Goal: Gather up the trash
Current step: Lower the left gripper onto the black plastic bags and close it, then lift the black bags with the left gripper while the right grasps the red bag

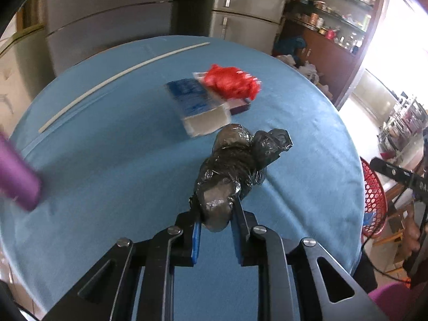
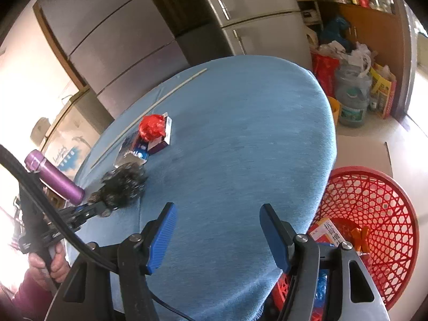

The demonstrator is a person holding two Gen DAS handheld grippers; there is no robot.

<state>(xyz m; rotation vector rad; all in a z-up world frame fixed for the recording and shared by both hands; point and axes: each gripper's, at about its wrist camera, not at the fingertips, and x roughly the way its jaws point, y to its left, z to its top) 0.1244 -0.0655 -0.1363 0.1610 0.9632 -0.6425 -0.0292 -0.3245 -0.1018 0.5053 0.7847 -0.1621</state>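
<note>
My left gripper point(image 1: 217, 208) is shut on a crumpled black plastic bag point(image 1: 235, 165) and holds it over the blue table point(image 1: 107, 165). The bag also shows in the right wrist view point(image 2: 124, 184), with the left gripper point(image 2: 103, 210) behind it. A crumpled red bag point(image 1: 230, 81) lies on two flat boxes, a blue one point(image 1: 196, 103) and a purple one point(image 1: 240, 105); the red bag shows again in the right wrist view point(image 2: 152, 127). My right gripper point(image 2: 218, 230) is open and empty above the table's near edge. A red mesh basket point(image 2: 374, 214) with some packaging stands on the floor to its right.
A purple bottle point(image 2: 57, 178) stands at the table's left edge, also in the left wrist view point(image 1: 16, 171). A long white stick point(image 1: 120, 76) lies along the far side. Refrigerators point(image 2: 133, 40) stand behind the table. Bags and a water jug point(image 2: 351, 99) crowd the floor at right.
</note>
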